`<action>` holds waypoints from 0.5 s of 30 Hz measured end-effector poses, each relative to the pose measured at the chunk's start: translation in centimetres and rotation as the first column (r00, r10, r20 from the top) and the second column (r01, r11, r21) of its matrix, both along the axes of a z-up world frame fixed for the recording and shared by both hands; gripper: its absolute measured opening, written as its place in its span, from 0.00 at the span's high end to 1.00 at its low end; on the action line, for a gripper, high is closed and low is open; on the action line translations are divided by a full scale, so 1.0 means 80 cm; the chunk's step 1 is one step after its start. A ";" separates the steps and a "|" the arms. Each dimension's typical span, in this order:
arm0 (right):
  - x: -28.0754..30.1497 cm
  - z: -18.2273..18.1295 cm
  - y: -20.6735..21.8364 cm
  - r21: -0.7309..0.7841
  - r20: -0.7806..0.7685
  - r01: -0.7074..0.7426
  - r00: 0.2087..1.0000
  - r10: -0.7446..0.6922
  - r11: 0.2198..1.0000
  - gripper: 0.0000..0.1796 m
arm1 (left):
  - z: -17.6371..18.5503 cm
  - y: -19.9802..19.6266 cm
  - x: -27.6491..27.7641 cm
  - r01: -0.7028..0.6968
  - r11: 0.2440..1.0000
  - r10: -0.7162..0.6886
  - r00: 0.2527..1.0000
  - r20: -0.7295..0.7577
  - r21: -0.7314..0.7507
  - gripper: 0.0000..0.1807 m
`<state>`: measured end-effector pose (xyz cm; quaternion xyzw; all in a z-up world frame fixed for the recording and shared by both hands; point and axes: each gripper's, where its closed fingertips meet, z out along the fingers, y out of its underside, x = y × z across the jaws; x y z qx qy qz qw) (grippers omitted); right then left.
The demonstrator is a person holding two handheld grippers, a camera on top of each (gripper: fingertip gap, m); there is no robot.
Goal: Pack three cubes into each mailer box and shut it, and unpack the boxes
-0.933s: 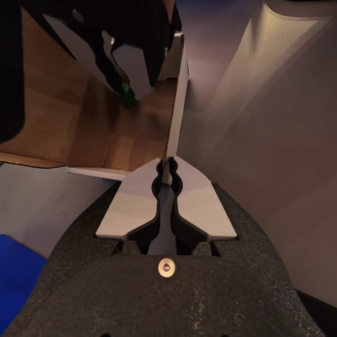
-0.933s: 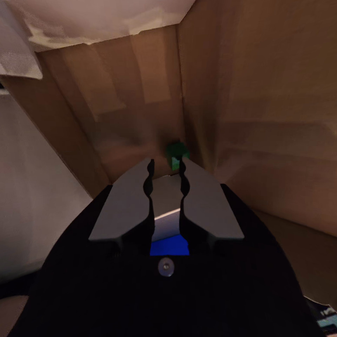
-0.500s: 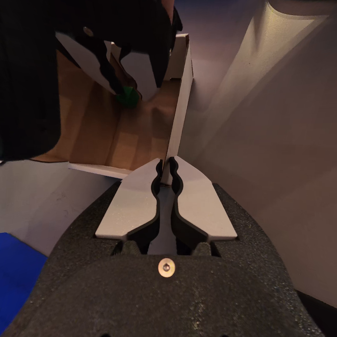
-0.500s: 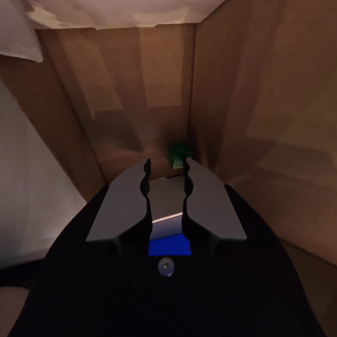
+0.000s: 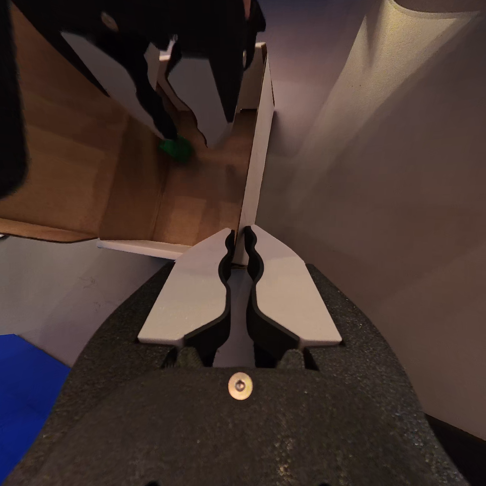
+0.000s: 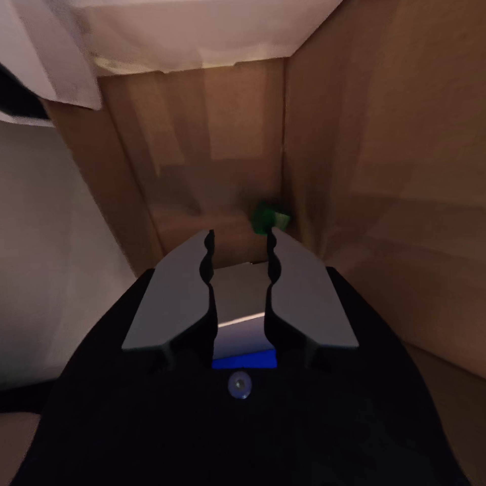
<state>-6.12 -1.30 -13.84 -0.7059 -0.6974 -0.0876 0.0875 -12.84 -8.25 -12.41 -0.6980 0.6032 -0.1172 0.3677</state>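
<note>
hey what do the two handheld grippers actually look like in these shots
Both match: the left gripper and right gripper each have two flat pale grey fingers lined with wavy black pads, on a rounded, grainy black body with one silver screw. No cables or sleeves show.

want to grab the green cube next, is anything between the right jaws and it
Nothing visible. The right gripper is open inside the box, and the green cube lies on the floor just past its right fingertip, near the corner. The side wall close beside the cube may crowd that finger.
</note>
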 end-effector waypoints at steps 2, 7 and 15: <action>0.001 -0.003 -0.002 -0.002 0.020 -0.015 1.000 0.015 1.000 0.78 | 0.000 0.000 0.000 -0.001 1.000 0.001 1.000 0.000 0.002 0.96; 0.000 0.003 -0.023 -0.102 -0.028 -0.013 1.000 0.010 0.995 0.80 | 0.000 0.000 0.000 0.000 1.000 0.000 1.000 -0.003 0.000 0.96; -0.002 0.022 -0.021 -0.073 -0.097 -0.013 0.995 0.006 0.997 0.81 | 0.000 0.000 0.000 0.000 1.000 0.000 1.000 -0.008 0.003 0.96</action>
